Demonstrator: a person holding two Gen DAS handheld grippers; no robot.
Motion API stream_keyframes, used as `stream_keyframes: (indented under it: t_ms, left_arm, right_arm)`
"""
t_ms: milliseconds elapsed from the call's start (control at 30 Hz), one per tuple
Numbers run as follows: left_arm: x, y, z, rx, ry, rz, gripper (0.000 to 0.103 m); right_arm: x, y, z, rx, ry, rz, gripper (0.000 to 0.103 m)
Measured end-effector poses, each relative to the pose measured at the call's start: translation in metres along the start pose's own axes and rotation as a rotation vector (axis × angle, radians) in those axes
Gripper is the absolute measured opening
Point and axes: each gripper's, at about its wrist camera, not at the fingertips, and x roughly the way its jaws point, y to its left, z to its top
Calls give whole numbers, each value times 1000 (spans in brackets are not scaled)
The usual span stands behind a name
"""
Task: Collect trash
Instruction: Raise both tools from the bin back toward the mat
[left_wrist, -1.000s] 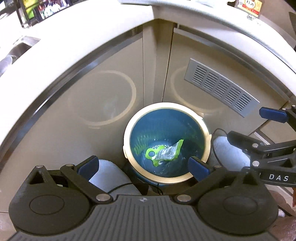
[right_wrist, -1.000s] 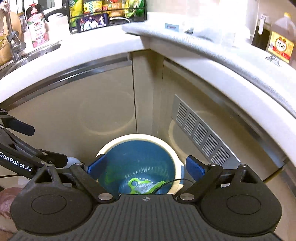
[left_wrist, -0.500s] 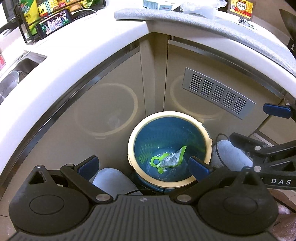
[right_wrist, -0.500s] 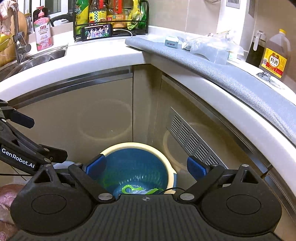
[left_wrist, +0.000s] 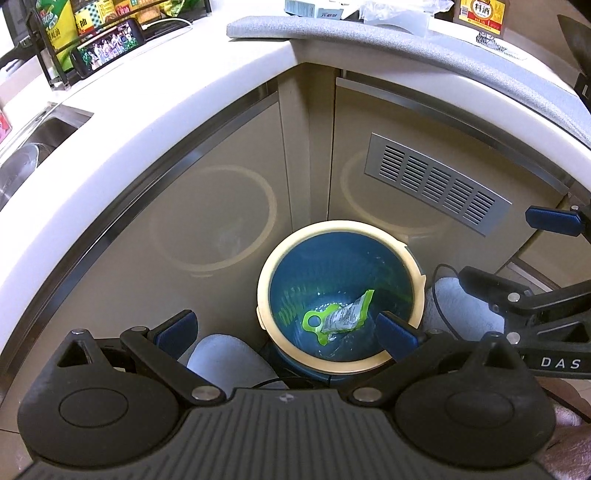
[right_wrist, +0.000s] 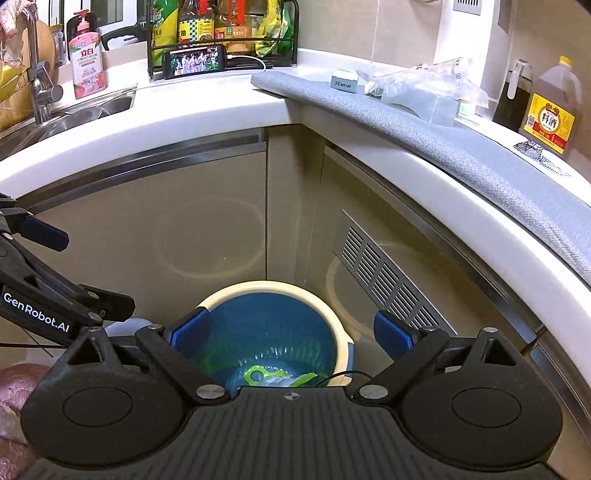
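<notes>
A blue trash bin with a cream rim (left_wrist: 415, 266) (right_wrist: 343, 343) stands on the floor in the cabinet corner. A green and silver wrapper (left_wrist: 341, 315) (right_wrist: 275, 377) lies at its bottom. My left gripper (left_wrist: 286, 328) is open and empty above the bin's near left side. My right gripper (right_wrist: 293, 328) is open and empty above the bin. On the grey counter mat (right_wrist: 461, 147) lie a small box (right_wrist: 345, 81) and crumpled clear plastic (right_wrist: 424, 92).
Beige cabinet doors with a metal vent (left_wrist: 436, 182) close in behind the bin. The white counter (right_wrist: 166, 118) carries a phone (right_wrist: 194, 61), a bottle rack, a soap bottle (right_wrist: 86, 55), a sink (right_wrist: 70, 118) and oil bottles (right_wrist: 550, 107).
Both grippers have risen and pulled back from the bin, so the countertop now shows. The wrapper stays in the bin. Both grippers remain open.
</notes>
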Motion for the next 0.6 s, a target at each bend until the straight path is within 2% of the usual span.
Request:
stream_keyframes:
  t_ms: [267, 600]
  left_arm:
    - [19, -1, -5, 1, -40, 9, 103]
    - [11, -1, 21, 3, -76, -13, 103]
  right_arm:
    - [1, -1, 2, -3, -8, 3, 96]
    - [-3, -7, 12, 0, -20, 35, 97]
